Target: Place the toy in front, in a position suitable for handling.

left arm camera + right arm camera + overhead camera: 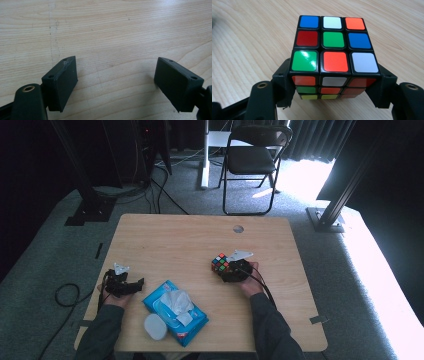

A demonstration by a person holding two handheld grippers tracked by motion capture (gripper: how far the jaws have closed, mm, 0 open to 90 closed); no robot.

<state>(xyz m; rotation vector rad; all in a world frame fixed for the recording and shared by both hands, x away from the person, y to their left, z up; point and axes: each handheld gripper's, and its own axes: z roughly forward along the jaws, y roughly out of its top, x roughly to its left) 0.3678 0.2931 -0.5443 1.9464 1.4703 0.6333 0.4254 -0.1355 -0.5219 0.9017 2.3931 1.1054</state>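
A scrambled Rubik's cube (pixel 333 41) rests on the wooden table (pixel 242 42), with black jaws pressed against its lower left and right sides. My right gripper (pixel 334 86) is shut on it. From the high view the cube (pixel 219 263) lies right of the table's middle, in front of the right gripper (pixel 226 269). Near the table's left edge, my left gripper (pixel 136 285) points right. Its jaws stand wide apart in the left gripper view, where the left gripper (pixel 115 77) is open over bare wood.
A blue pack of wet wipes (pixel 176 311) lies at the front centre-left, with a white round lid (pixel 155 326) beside it. The table (pixel 165 240) has a cable hole (pixel 238 228) at the back. A folding chair (pixel 254 157) stands beyond.
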